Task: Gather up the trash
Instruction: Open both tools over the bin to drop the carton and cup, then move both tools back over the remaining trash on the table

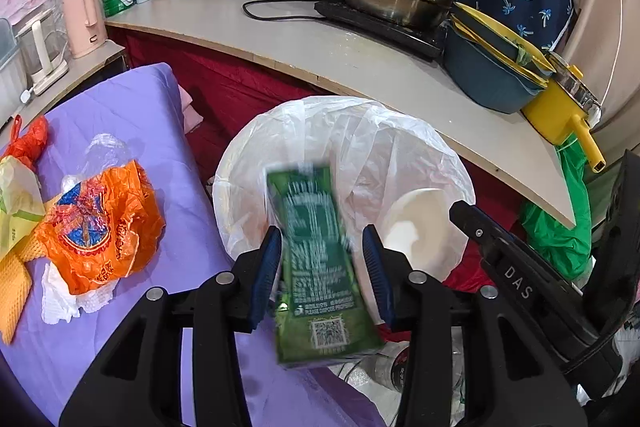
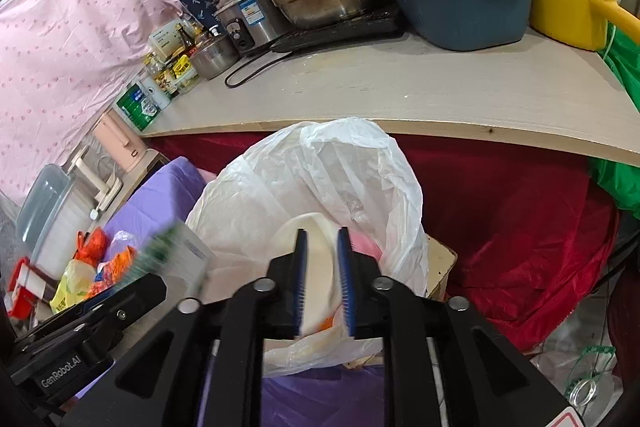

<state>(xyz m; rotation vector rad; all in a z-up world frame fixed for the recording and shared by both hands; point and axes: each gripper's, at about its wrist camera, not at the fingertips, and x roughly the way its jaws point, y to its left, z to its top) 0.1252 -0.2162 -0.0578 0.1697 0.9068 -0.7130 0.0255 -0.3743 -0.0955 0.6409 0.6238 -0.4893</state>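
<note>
A blurred green carton (image 1: 320,259) is seen between the left gripper's (image 1: 324,267) parted pads, over the white trash bag (image 1: 360,131). A white cup (image 2: 320,267) sits between the right gripper's (image 2: 323,281) slightly parted pads.

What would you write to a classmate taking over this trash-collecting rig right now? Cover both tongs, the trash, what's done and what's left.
Left tongs: open above the white bin bag; a blurred green carton sits loose between them, apparently dropping in.
Right tongs: open, with the white bowl between them, at the bag's mouth.
Done: carton and bowl brought to the bag.
Left: the orange plastic bag, the crumpled tissue and other wrappers on the purple cloth.
</note>
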